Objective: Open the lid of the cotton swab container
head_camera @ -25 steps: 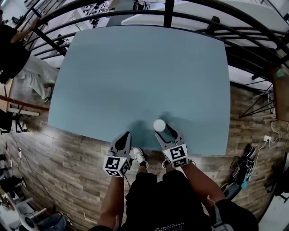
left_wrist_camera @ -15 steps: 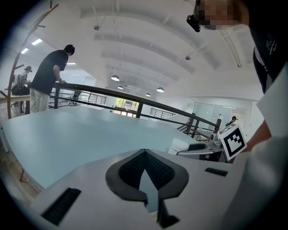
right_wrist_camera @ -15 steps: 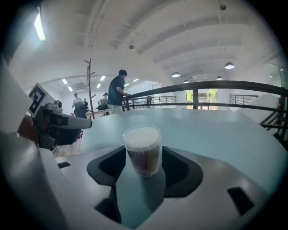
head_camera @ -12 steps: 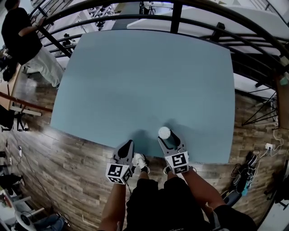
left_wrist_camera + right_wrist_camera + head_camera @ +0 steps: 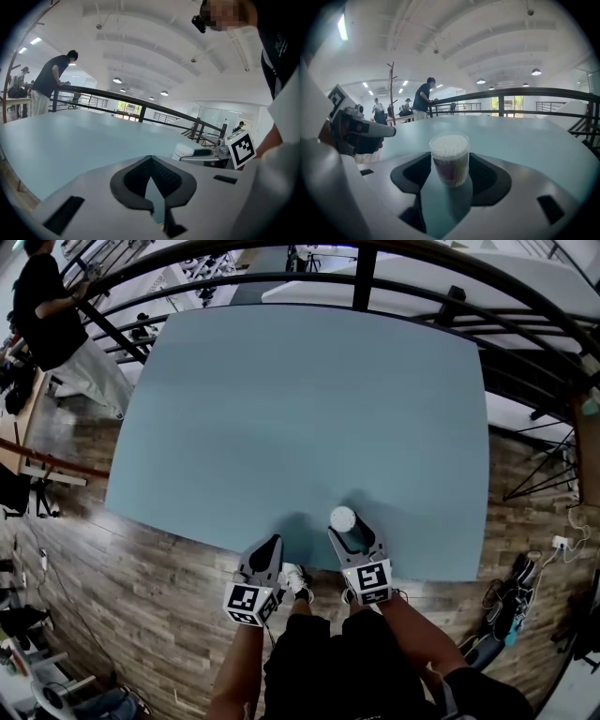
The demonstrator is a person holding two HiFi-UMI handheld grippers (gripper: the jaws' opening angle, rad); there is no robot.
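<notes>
The cotton swab container [image 5: 342, 518] is a small clear tub with a white lid on, standing upright near the front edge of the blue-grey table [image 5: 300, 409]. My right gripper [image 5: 346, 531] is shut on its sides. In the right gripper view the container [image 5: 450, 157] sits between the dark pads [image 5: 412, 173], full of white swabs. My left gripper [image 5: 271, 545] hovers just left of it at the table's front edge, shut with nothing in it. The left gripper view shows its jaws [image 5: 149, 161] closed together, and the container [image 5: 183, 151] off to the right.
A black metal railing [image 5: 356, 273] curves round the far side of the table. A person in dark clothes [image 5: 47, 315] stands at the rail at the far left. Wooden floor [image 5: 141, 587] lies below the table's front edge, with cables and shoes [image 5: 511, 582] at the right.
The container and both grippers sit a little lower in the head view, as the camera shifted. The right gripper keeps its hold. The person at the rail has moved.
</notes>
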